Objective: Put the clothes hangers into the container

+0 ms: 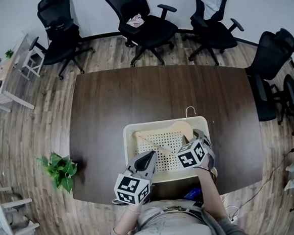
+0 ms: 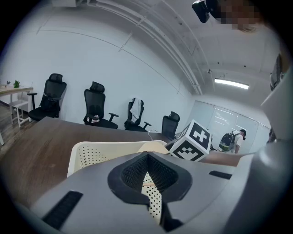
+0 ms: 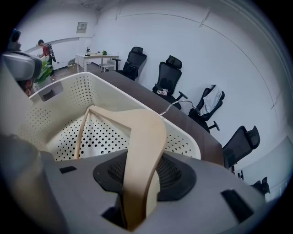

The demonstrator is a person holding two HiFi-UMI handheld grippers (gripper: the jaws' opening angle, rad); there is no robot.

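Observation:
A cream perforated container (image 1: 129, 141) stands on the dark table near its front edge. A pale wooden hanger (image 1: 181, 128) lies slanted inside it, and its metal hook (image 1: 189, 109) pokes over the far rim. My right gripper (image 1: 200, 134) is at the container's right side, shut on one arm of the hanger (image 3: 142, 132), which rises between the black pads (image 3: 178, 176). The container wall (image 3: 55, 109) curves round behind. My left gripper (image 1: 151, 155) hovers over the container's near rim, jaws together with nothing in them. In the left gripper view the container (image 2: 91, 153) sits just beyond its tips.
Several black office chairs (image 1: 144, 23) ring the table's far side and right end. A potted plant (image 1: 60, 169) stands on the floor at the left, with a white desk (image 1: 2, 75) further back. A person with a backpack (image 2: 236, 139) stands far off.

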